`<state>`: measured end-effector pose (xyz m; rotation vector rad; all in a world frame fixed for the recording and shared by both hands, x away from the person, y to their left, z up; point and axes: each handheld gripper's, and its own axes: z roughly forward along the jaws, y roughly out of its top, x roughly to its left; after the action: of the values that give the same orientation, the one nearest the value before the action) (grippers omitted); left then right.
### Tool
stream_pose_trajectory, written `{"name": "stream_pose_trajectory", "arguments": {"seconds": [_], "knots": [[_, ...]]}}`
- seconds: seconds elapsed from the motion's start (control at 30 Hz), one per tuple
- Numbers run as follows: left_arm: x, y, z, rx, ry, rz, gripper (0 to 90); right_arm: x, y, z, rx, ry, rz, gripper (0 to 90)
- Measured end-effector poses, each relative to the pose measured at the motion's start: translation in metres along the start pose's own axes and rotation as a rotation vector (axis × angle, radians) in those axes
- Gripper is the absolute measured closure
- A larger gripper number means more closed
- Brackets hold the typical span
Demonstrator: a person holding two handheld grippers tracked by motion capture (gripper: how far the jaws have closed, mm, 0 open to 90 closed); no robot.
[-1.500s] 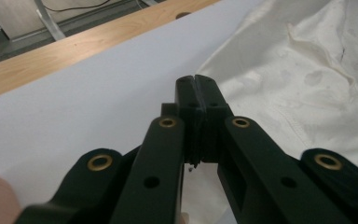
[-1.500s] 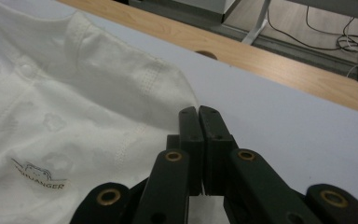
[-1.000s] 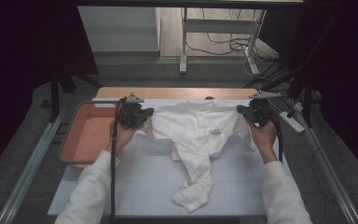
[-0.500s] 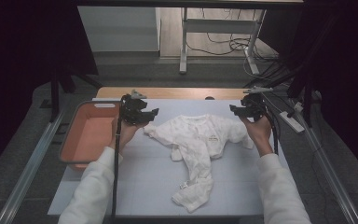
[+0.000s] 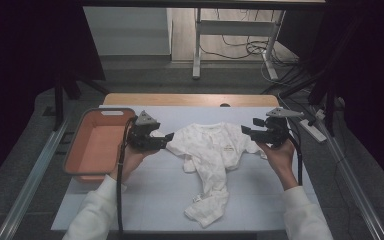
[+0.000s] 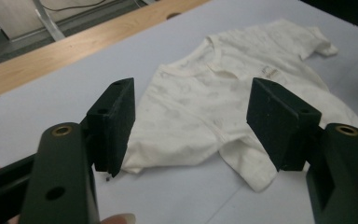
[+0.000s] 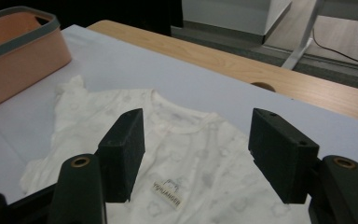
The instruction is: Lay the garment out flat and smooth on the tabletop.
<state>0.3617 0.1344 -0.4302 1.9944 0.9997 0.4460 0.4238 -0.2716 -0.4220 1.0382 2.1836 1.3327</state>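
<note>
The high view looks forward and down over the white-covered table (image 5: 145, 200). Both gripper views sit close and low, sharing the white printed cotton garment (image 6: 223, 107) at 12 o'clock.

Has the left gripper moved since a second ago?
Yes. In the high view the left gripper has let go of the shirt and its jaws are open. It sits slightly nearer the person, beside the pink tray.
</note>
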Motion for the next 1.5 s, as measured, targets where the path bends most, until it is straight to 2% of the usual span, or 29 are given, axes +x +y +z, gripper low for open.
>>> {"name": "stream_pose_trajectory", "arguments": {"seconds": [0.1,0.2,0.33,0.43,0.5,0.67,0.93,1.2,1.33,1.5], "knots": [[0.0,-0.003,0.008,0.023,-0.014,-0.005,32.5,0.005,-0.005,0.001,0.009,0.03,-0.015,35.5],[-0.001,-0.005,0.012,0.023,-0.032,-0.016,32.5,0.009,-0.008,0.004,0.03,0.03,-0.034,35.0],[-0.005,-0.005,0.014,0.024,-0.041,0.001,32.3,0.01,-0.01,0.006,0.035,0.041,-0.036,35.0],[-0.008,-0.006,0.015,0.031,-0.041,0.007,31.5,0.012,-0.012,0.004,0.024,0.029,-0.047,35.6],[-0.009,-0.007,0.015,0.03,-0.063,-0.005,31.3,0.011,-0.013,0.002,0.018,0.034,-0.04,35.6],[-0.013,-0.009,0.018,0.043,-0.054,0.007,31.4,0.008,-0.016,-0.004,0.005,0.048,-0.011,35.5],[-0.015,-0.01,0.02,0.051,-0.048,0.018,31.3,0.013,-0.02,-0.005,0.014,0.057,-0.018,35.6],[-0.015,-0.015,0.018,0.062,-0.042,0.023,31.3,0.037,-0.033,-0.021,0.028,0.077,-0.034,35.6],[-0.015,-0.016,0.018,0.064,-0.043,0.021,31.3,0.052,-0.042,-0.03,0.029,0.108,-0.033,35.8],[-0.016,-0.016,0.018,0.066,-0.044,0.023,31.3,0.079,-0.053,-0.031,0.063,0.143,-0.096,35.8]]}}
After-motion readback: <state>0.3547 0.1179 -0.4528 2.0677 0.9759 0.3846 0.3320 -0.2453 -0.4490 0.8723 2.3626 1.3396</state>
